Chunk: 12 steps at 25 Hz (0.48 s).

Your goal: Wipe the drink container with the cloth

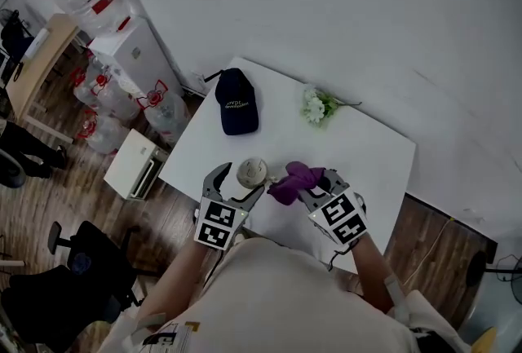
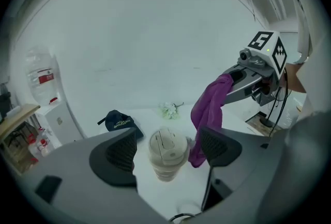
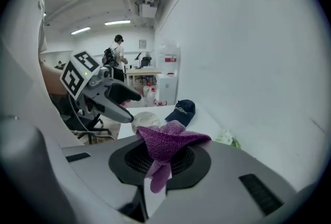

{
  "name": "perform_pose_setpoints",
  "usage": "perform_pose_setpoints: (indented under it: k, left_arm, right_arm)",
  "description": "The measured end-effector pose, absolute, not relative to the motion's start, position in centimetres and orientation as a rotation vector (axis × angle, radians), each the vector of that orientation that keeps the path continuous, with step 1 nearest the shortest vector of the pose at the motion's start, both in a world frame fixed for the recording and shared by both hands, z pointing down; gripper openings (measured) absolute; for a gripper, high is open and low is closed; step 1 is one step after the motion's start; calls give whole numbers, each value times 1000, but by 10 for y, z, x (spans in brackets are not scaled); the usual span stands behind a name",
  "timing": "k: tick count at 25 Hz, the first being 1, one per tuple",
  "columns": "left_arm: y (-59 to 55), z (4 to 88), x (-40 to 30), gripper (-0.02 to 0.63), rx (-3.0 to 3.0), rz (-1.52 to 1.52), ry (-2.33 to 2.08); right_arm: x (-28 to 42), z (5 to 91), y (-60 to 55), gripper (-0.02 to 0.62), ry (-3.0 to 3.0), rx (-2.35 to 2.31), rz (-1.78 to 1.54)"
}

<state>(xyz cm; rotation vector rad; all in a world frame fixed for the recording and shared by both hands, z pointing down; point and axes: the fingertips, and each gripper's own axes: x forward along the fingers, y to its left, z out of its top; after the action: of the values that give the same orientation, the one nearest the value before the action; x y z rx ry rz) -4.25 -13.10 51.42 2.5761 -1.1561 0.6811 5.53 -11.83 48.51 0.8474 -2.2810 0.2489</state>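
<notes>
The drink container, a cream cup with a lid, stands upright on the white table near its front edge. My left gripper is open with a jaw on each side of the cup, a small gap showing on both sides. My right gripper is shut on a purple cloth just right of the cup. The cloth hangs down beside the cup and close to the left gripper's right pad. In the right gripper view the cloth is bunched between the jaws, with the cup beyond it.
A dark navy cap lies at the table's far left and a small bunch of white flowers at the back middle. A water dispenser and water bottles stand on the floor left of the table. A wall runs behind.
</notes>
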Motion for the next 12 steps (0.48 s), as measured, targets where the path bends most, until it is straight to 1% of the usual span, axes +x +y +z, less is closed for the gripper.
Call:
perform_pose_setpoints:
  k: [2, 4, 6, 7, 9, 12]
  left_arm:
    - [-132, 492, -50, 375, 2588, 633, -1192]
    - [-135, 473, -58, 293, 2608, 636, -1220]
    - [-140, 455, -68, 240, 2629, 675, -1246]
    - [-143, 443, -72, 223, 2646, 677, -1270]
    - [-149, 415, -80, 208, 2688, 635, -1326]
    - [-155, 370, -91, 182, 2726, 505, -1423]
  right_arm:
    - [64, 462, -128, 69, -2317, 908, 248]
    - [69, 436, -138, 69, -2364, 965, 223]
    - [70, 404, -144, 69, -2423, 1017, 169]
    - [69, 387, -146, 69, -2450, 1041, 128]
    - [65, 353, -146, 69, -2501, 1089, 46]
    - [61, 303, -145, 69, -2594, 1153, -38]
